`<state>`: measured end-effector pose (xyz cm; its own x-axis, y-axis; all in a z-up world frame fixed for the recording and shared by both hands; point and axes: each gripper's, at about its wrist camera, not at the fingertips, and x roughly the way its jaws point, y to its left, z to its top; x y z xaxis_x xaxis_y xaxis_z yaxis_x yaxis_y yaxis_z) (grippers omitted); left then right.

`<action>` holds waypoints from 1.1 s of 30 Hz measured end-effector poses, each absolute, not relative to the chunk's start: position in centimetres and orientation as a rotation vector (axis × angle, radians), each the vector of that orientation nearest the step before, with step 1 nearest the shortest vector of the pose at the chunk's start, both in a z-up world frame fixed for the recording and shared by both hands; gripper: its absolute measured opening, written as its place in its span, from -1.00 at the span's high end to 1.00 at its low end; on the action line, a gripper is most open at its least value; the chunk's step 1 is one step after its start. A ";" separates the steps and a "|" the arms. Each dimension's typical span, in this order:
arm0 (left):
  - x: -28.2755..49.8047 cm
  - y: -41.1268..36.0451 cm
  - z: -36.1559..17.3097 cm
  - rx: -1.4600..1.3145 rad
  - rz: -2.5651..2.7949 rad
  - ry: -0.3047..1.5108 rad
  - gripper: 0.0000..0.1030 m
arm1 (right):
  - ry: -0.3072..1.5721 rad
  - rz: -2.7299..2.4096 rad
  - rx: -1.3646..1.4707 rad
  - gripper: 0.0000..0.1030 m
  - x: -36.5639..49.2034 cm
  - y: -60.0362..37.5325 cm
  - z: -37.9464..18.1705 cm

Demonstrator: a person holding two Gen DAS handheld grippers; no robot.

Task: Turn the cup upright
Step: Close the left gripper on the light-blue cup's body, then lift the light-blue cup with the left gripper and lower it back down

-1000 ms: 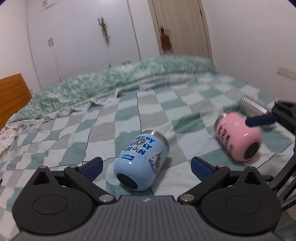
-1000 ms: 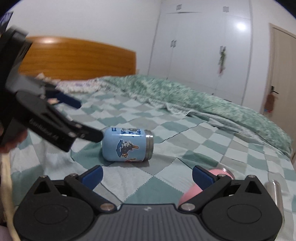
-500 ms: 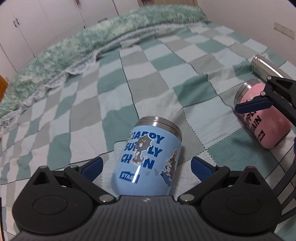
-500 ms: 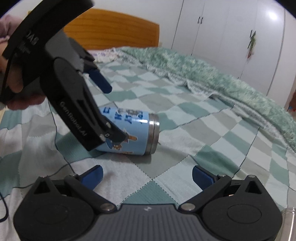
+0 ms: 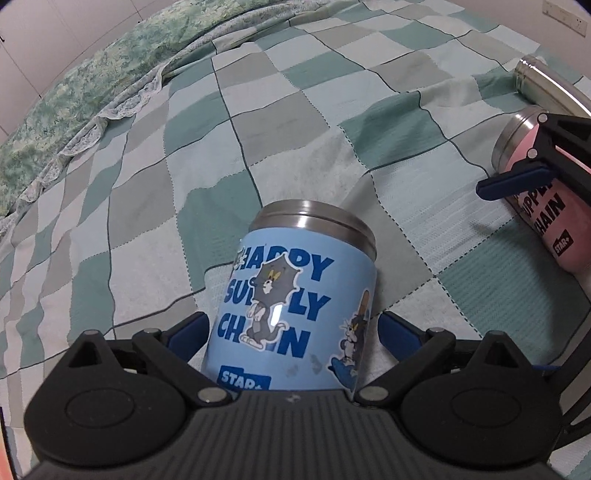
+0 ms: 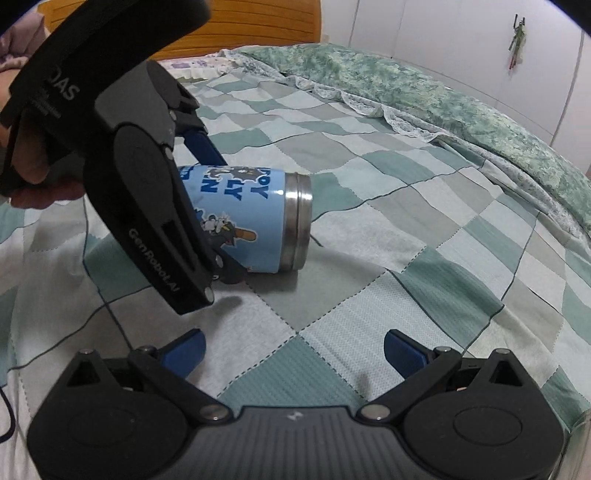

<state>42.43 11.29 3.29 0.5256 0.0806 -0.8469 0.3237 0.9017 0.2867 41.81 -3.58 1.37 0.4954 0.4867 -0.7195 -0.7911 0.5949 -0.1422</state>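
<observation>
We see the blue cup [image 5: 295, 314] lying on its side on the checked bedspread [image 5: 258, 147], steel rim pointing away from the left gripper [image 5: 291, 332]. It's a glossy cylinder w/ cartoon cat art and blue lettering; the bedspread is a matte quilted weave. Left fingers sit spread either side of the cup's base, seemingly just shy of touching; contact is hard to judge. The right gripper [image 6: 293, 349] is wide open w/ nothing between its pads, near the cup. Only the left view shows a pink cup [image 5: 543, 221] and a steel bottle [image 5: 543, 85] right of the blue cup; the right view adds the wooden headboard [image 6: 258, 22].
</observation>
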 end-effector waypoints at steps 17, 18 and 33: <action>41.2 10.8 0.8 0.568 -0.164 0.838 -0.70 | 0.672 0.720 -0.413 -0.99 42.6 -5.2 1.5; 40.9 10.6 0.7 0.583 -0.162 0.820 -0.69 | 0.669 0.718 -0.415 -0.99 42.6 -5.2 1.6; 34.6 8.2 3.5 0.563 -0.153 0.736 -0.68 | 0.632 0.705 -0.417 -0.99 36.9 -7.0 4.7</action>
<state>34.57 8.20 3.46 0.7379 0.0611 -0.6722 0.3233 0.8422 0.4315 36.87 -7.01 4.71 0.5904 0.4658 -0.6592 -0.7063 0.6934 -0.1426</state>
